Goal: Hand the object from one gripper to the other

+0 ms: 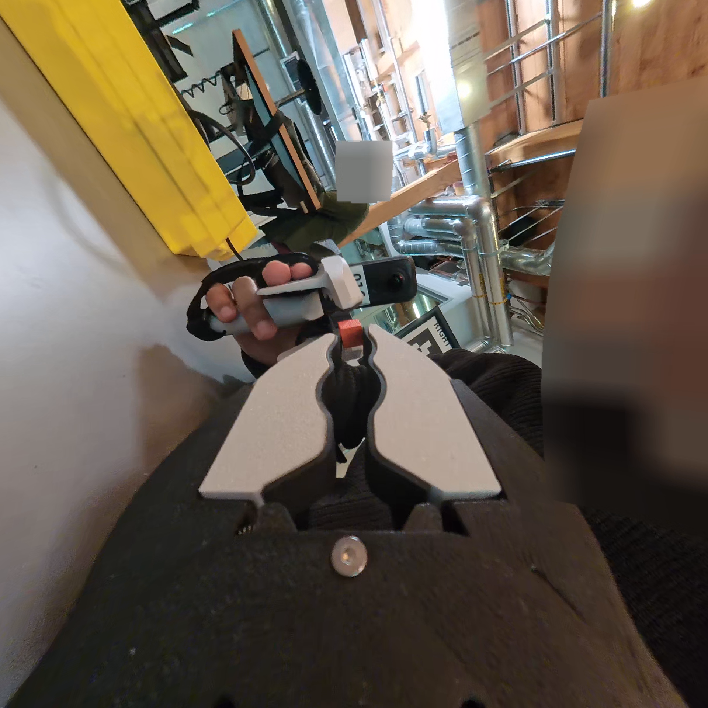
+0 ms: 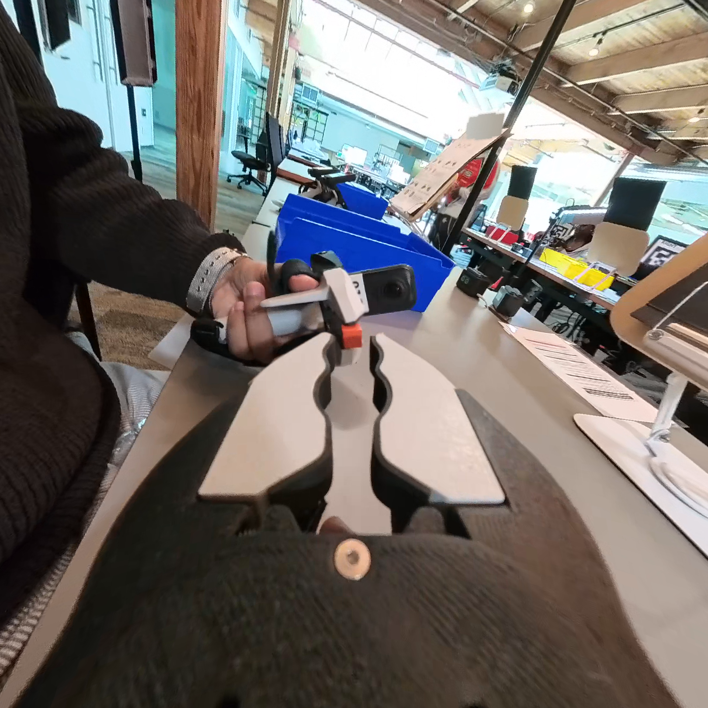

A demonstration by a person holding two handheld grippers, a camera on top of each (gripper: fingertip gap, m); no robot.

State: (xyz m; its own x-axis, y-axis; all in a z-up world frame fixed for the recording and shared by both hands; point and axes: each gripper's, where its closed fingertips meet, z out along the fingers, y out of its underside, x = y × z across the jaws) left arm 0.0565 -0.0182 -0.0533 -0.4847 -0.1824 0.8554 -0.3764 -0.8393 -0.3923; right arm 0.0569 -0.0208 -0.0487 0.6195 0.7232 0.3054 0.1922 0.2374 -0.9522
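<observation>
A small orange-red block (image 1: 349, 333) sits in the air between my two grippers, which face each other tip to tip. My left gripper (image 1: 353, 338) has its jaws closed on the block's sides. My right gripper (image 2: 352, 341) has its jaws around the same block (image 2: 351, 335), with a narrow gap showing beside its right fingertip. A hand holds the right gripper's handle (image 1: 291, 306) in the left wrist view. A hand holds the left gripper's handle (image 2: 287, 318) in the right wrist view. One grey finger of the other gripper shows just under the block in each view.
A grey table (image 2: 459, 344) lies below, with a blue bin (image 2: 344, 245) behind, a printed sheet (image 2: 574, 367) and a white stand base (image 2: 632, 452) at the right. A yellow bin (image 1: 153, 134) shows at the left. The person's dark sleeve (image 2: 95, 230) fills the left side. The tips of both grippers are at nearly the same place.
</observation>
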